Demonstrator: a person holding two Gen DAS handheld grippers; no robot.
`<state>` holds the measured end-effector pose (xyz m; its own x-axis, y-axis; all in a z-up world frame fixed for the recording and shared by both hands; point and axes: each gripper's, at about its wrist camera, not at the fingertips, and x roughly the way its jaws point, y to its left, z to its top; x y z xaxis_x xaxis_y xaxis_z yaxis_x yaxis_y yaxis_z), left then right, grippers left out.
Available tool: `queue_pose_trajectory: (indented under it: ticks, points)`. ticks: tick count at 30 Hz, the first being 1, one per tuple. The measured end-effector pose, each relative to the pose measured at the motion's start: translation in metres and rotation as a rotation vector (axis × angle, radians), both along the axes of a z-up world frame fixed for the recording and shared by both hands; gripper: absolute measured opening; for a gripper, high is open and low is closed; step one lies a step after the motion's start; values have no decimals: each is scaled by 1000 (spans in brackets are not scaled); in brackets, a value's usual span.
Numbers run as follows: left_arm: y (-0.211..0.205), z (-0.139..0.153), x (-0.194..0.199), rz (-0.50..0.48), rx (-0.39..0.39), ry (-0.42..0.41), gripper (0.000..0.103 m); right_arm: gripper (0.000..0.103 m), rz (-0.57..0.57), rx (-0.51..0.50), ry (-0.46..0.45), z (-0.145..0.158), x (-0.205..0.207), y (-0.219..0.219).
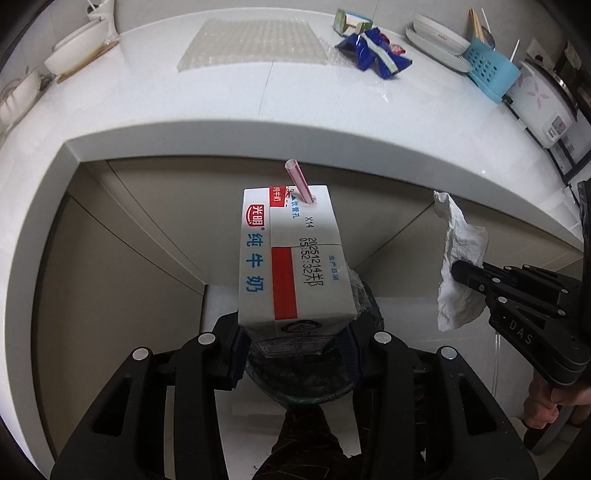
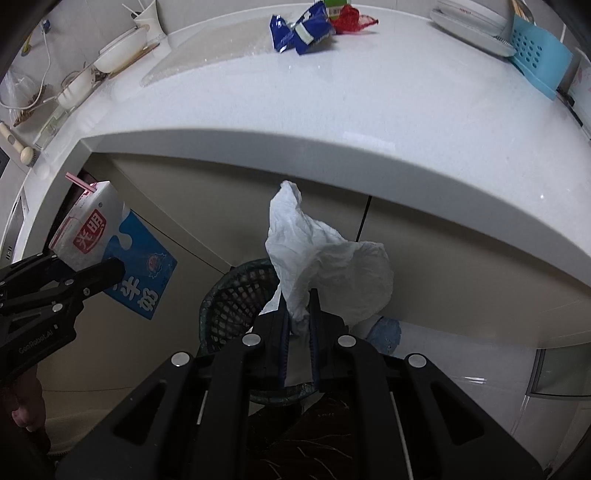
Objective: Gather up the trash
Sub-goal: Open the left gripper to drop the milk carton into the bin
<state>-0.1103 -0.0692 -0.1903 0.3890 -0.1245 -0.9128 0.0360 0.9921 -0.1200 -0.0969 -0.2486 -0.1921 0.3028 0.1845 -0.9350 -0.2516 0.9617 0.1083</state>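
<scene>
Boxy milk carton [image 1: 291, 254] clamped in left claw [image 1: 295, 354], crumpled white tissue [image 2: 325, 266] pinched in right claw [image 2: 299, 332], mesh bin [image 2: 236, 295] below

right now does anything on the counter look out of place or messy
Yes. Crumpled blue snack wrappers and a red wrapper lie loose at the back of the white counter, litter among stacked dishes. Nothing looks spilled.

Both cams look steeply down along their tongs, below the worktop [image 1: 332, 122] edge, close over the bin [image 2: 236, 291]. Left view sees right tongs [image 1: 458, 273] at its right edge; right view sees left tongs [image 2: 107, 271] at left. Shared: worktop, bin, far wrappers [image 1: 373, 51].
</scene>
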Motion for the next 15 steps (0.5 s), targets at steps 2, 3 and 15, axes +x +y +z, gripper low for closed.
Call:
queue_pose_trajectory:
  ticks: [2, 3, 15]
  points:
    - [-3, -8, 1, -9, 0, 6, 40, 8, 8, -14, 9, -8, -1, 1]
    - [-4, -12, 1, -13, 3, 7, 40, 8, 10, -16, 13, -12, -1, 2]
    - [-8, -60, 10, -31, -9, 60, 40, 8, -22, -18, 41, -33, 6, -3]
